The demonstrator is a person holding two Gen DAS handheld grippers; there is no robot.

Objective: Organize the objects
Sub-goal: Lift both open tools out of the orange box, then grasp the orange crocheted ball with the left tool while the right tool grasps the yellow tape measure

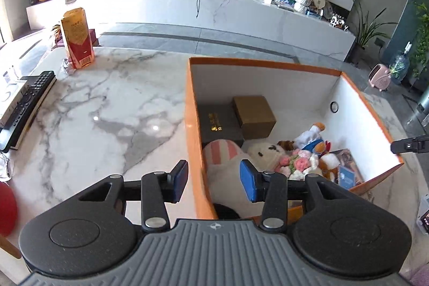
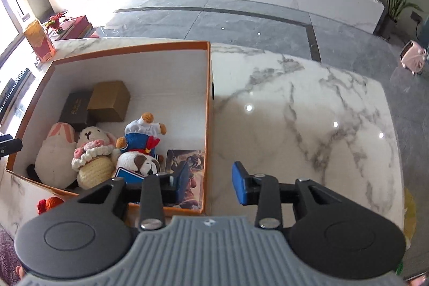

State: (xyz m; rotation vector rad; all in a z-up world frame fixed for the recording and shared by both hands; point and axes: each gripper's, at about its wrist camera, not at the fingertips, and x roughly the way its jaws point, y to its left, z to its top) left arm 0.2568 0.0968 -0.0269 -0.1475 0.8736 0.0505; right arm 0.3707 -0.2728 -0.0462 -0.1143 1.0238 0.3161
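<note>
Marble tabletop (image 1: 112, 103) across both views, orange box (image 1: 193, 125) standing open on it, white inside.

Left hand-held gripper (image 1: 213, 182) at lower centre of the left wrist view, jaws apart, nothing between the blue pads but the box's left wall below, one pad over bare marble, the other over the box interior. Just beyond the right pad: a pink-striped white plush (image 1: 225, 154), then a cream plush with crocheted flowers (image 1: 270, 152), then a sailor-suited duck plush (image 1: 311, 138) further right. Higher in the frame, against the far inside wall, a dark box with gold print (image 1: 218, 125) and a brown carton (image 1: 254, 115) touching it. Upper left of the frame: tall orange-and-red carton (image 1: 77, 38) upright on the marble; black remote (image 1: 29, 103) at the left edge.

Right hand-held gripper (image 2: 210, 185) at lower centre of the right wrist view, jaws likewise apart and empty, straddling the box's right wall (image 2: 207, 125): left pad over an illustrated card (image 2: 187, 173) lying flat in the box's near right corner, right pad over bare marble. Left of that pad, a brown-and-white dog plush (image 2: 139, 164), touching the duck plush above it. Red crocheted item (image 2: 47, 204) outside the box, lower left, on the marble.
</note>
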